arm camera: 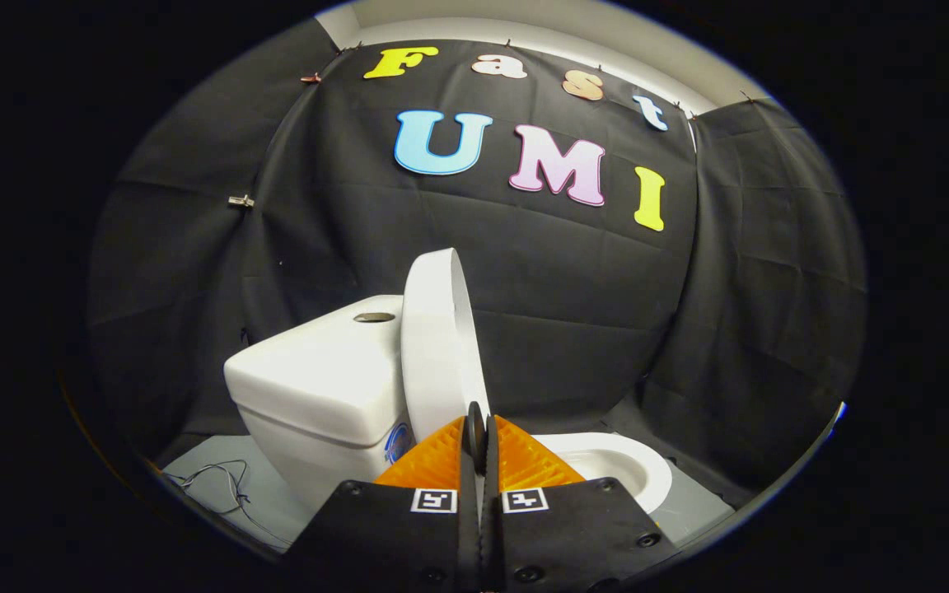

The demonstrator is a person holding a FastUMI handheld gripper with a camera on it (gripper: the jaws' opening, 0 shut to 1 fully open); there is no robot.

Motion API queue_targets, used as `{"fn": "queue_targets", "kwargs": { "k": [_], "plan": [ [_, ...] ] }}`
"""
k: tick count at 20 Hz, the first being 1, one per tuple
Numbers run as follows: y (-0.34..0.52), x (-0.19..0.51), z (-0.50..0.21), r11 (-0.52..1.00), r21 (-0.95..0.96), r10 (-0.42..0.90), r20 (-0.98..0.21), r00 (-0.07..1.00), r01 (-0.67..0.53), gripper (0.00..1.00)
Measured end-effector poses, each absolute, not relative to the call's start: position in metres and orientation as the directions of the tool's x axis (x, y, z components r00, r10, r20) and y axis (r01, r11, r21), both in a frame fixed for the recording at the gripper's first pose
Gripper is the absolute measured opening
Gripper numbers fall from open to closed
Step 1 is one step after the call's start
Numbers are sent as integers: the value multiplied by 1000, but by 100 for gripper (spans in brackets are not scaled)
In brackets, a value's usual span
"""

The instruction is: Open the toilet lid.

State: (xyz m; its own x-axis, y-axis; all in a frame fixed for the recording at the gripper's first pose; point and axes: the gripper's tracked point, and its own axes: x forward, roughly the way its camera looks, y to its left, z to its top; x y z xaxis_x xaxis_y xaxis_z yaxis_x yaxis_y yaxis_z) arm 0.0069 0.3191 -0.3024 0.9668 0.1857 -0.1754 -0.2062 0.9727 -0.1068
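A white toilet stands ahead of me, seen from its side. Its lid (435, 346) is raised and stands almost upright, leaning back toward the tank (318, 379). The seat and bowl (627, 465) lie uncovered to the right of my fingers. My gripper (480, 424) sits low in front of the lid's lower edge, its orange fingers (433, 465) pressed together. The tips meet right at the base of the lid, and I see nothing held between them.
A round flush button (374, 317) sits on top of the tank. A thin dark cable (223, 479) lies on the grey floor (211, 502) left of the toilet. Black cloth walls close in behind and on both sides.
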Motion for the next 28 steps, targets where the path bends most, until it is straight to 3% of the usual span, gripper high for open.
{"fn": "queue_targets", "kwargs": {
  "k": [6,8,11,20,28],
  "plan": [
    [331,6,-305,965,-64,240,-181,954,-255,9],
    [338,4,-309,952,-57,285,-196,938,-302,38],
    [321,4,-298,964,-53,250,-162,955,-261,97],
    [312,2,-239,952,-25,299,-122,946,-304,95],
    [252,11,-150,967,13,255,-47,966,-254,95]
  ]
}}
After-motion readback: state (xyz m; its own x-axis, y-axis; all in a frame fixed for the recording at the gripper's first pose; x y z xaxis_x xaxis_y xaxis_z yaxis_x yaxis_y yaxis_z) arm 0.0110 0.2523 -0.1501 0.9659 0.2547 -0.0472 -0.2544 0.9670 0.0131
